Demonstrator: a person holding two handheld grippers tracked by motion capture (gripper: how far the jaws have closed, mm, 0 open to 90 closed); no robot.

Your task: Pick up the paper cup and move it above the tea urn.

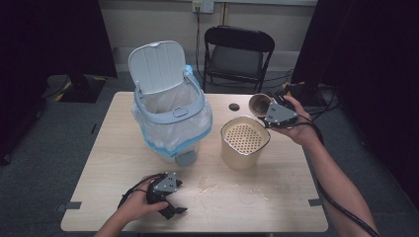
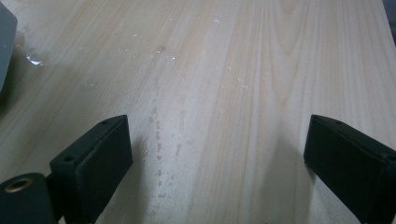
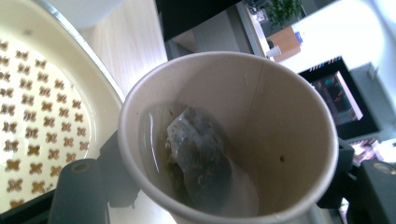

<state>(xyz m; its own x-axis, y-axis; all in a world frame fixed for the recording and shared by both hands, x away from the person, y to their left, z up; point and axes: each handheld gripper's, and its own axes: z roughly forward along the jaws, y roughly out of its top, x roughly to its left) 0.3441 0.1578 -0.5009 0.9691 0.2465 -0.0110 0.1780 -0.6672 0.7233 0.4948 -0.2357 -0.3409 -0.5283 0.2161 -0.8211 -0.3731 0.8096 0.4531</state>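
Close to the person, the left gripper [image 1: 168, 195] rests low on the wooden table [image 1: 99, 197], held in the left hand [image 1: 136, 205]. In the left gripper view its two black jaws stand wide apart with nothing between them, just bare wood with small pale crumbs and faint dried drip marks [image 2: 159, 154]. A little farther up, some wet specks [image 1: 222, 187] shine on the table. Past them stands a cream bin [image 1: 244, 140] with a flat tray of little holes sitting inside its top. To its left is a white trash can [image 1: 170, 123] with a clear bag inside and its lid [image 1: 157, 66] flipped up; I cannot see what is in the bag. Just behind the cream bin, the right gripper [image 1: 269, 111] holds a paper cup [image 1: 260, 104] up off the table, tipped on its side. In the right gripper view the jaws squeeze the paper cup from both sides, and a wet, dark tea bag [image 3: 198, 156] lies stuck inside it. A small black round cap [image 1: 233, 106] lies on the table near the cup. Far back, past the table, there is a black folding chair [image 1: 237, 54].
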